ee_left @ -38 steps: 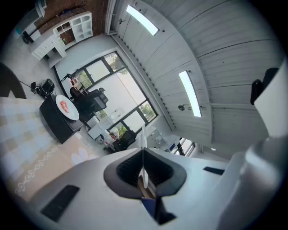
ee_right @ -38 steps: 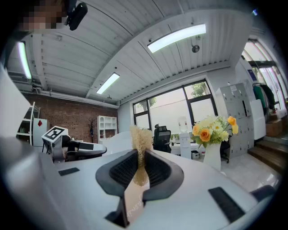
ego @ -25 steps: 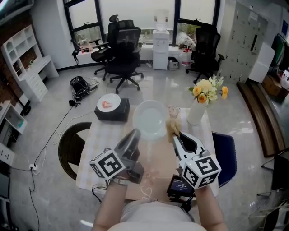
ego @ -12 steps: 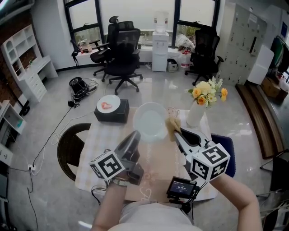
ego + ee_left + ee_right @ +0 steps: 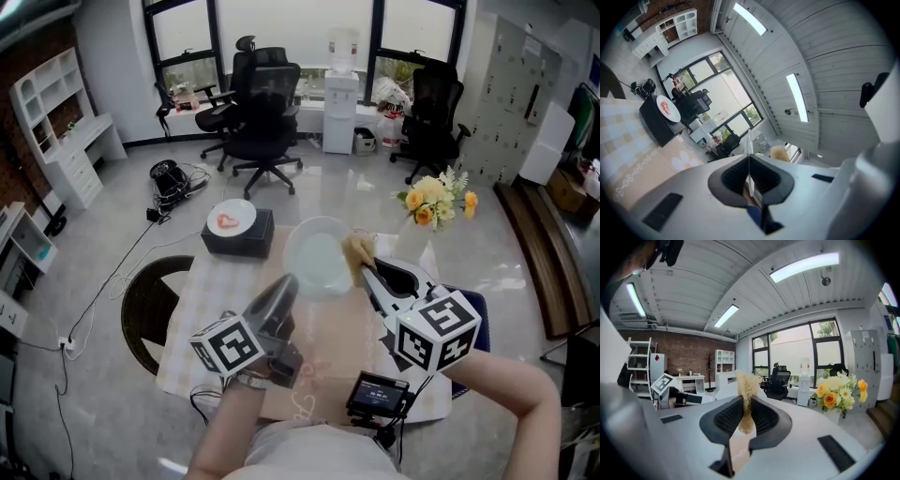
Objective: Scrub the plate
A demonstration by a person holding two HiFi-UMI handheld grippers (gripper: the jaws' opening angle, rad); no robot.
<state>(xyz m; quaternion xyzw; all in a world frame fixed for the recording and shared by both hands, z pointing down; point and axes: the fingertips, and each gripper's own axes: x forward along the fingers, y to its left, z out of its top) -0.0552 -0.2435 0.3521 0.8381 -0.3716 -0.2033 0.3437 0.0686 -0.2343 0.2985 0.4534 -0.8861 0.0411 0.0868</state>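
In the head view, my left gripper [image 5: 292, 278] is shut on the near rim of a clear glass plate [image 5: 319, 255], held up over the table. My right gripper [image 5: 362, 265] is shut on a tan scrub pad [image 5: 357, 247], which rests against the plate's right edge. From the left gripper view, the plate [image 5: 749, 150] shows edge-on as a thin line between the shut jaws of my left gripper [image 5: 749, 176]. The right gripper view has the tan scrub pad [image 5: 746, 397] standing up between the shut jaws of my right gripper [image 5: 746, 416].
A table [image 5: 225, 291] with a checked cloth lies below. At its far left a black box [image 5: 237, 234] carries a white plate with red food [image 5: 231, 218]. A vase of yellow flowers [image 5: 429, 211] stands at the far right. A small black device [image 5: 377, 395] sits near me.
The right gripper has shifted slightly up and right, keeping the scrub pad at the plate's right edge. The left gripper and plate have barely moved.
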